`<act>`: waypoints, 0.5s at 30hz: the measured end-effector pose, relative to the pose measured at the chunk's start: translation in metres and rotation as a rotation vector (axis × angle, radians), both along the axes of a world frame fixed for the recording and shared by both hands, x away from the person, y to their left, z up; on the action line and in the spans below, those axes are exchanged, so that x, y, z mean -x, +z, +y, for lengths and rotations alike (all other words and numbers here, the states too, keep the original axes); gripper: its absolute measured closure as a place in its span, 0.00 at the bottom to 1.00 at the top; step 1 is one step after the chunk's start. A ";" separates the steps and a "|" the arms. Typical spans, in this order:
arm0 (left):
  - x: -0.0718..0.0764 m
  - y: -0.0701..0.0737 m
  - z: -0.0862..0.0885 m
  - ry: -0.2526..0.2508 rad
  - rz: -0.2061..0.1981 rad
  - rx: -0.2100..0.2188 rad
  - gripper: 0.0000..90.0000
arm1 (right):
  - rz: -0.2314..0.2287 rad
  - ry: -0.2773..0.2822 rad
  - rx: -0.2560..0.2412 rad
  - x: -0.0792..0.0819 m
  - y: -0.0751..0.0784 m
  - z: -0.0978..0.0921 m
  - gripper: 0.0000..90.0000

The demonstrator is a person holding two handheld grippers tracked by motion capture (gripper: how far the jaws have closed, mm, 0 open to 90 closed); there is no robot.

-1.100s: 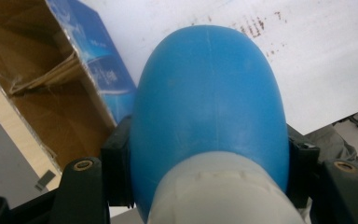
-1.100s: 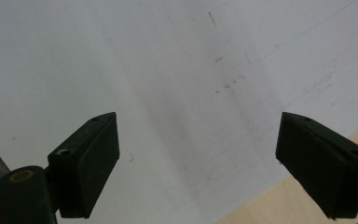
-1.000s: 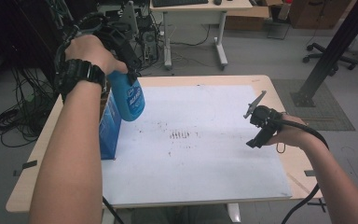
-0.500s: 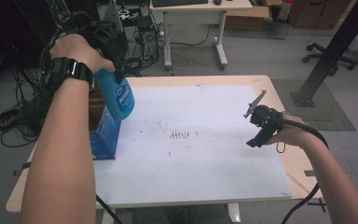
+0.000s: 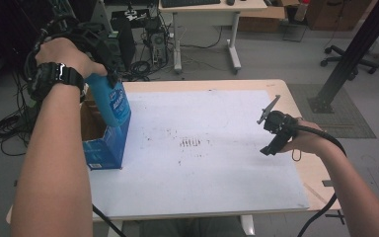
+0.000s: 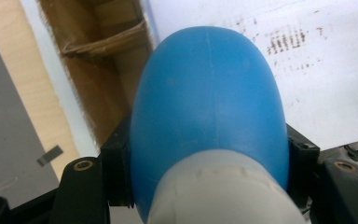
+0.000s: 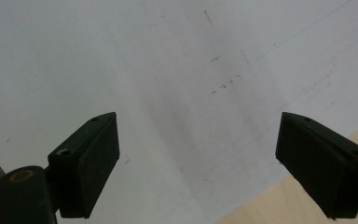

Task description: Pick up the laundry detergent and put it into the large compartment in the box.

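Gripping a blue bottle [image 5: 112,101] near its white cap end, the left tool [image 5: 96,49] holds it above an open blue box [image 5: 103,143] that stands at the left edge of the bench [image 5: 296,98]. The high view shows the bottle tilted, its lower end over the box's open top; whether it touches the box cannot be told. The left gripper view adds what the high view hides: the black jaws press against both sides of the bottle [image 6: 209,107], with the white part nearest the camera, and past the bottle lies the box's brown cardboard inside [image 6: 102,60] with a flap across it. A white sheet [image 5: 217,163] covers most of the bench, with dark marks [image 5: 191,143] near its middle.

The right tool [image 5: 271,129] sits near the right edge of the bench, well apart from the bottle. In the right gripper view its jaws stand wide apart with nothing between them, over the white sheet [image 7: 168,70], the bench's wood [image 7: 270,200] showing at the lower right.
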State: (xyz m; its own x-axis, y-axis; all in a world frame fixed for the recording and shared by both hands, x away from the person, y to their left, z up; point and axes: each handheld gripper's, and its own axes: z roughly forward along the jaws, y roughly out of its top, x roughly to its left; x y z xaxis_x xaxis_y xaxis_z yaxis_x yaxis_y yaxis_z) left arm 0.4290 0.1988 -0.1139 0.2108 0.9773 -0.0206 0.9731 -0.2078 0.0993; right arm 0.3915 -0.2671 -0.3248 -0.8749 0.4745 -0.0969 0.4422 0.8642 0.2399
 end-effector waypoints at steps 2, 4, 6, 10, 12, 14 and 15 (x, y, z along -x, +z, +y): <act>0.000 0.000 0.004 0.009 0.000 -0.001 0.42 | 0.001 -0.003 0.000 0.000 -0.001 0.000 0.15; 0.000 0.001 0.007 0.010 -0.003 -0.006 0.42 | 0.003 0.000 0.001 -0.001 -0.001 0.000 0.15; 0.001 0.001 0.010 0.015 -0.012 -0.009 0.42 | 0.004 -0.004 0.000 -0.001 -0.002 0.000 0.15; 0.002 0.002 0.019 0.032 -0.014 -0.003 0.42 | 0.009 -0.007 0.001 -0.002 -0.004 0.000 0.15; 0.002 0.002 0.021 0.036 -0.015 -0.003 0.42 | 0.010 -0.005 0.001 -0.002 -0.005 0.001 0.15; 0.002 0.002 0.024 0.043 -0.015 0.000 0.42 | 0.011 -0.005 0.002 -0.002 -0.006 0.001 0.15; 0.002 0.003 0.025 0.046 -0.017 0.001 0.42 | 0.012 -0.004 0.003 -0.002 -0.006 0.002 0.15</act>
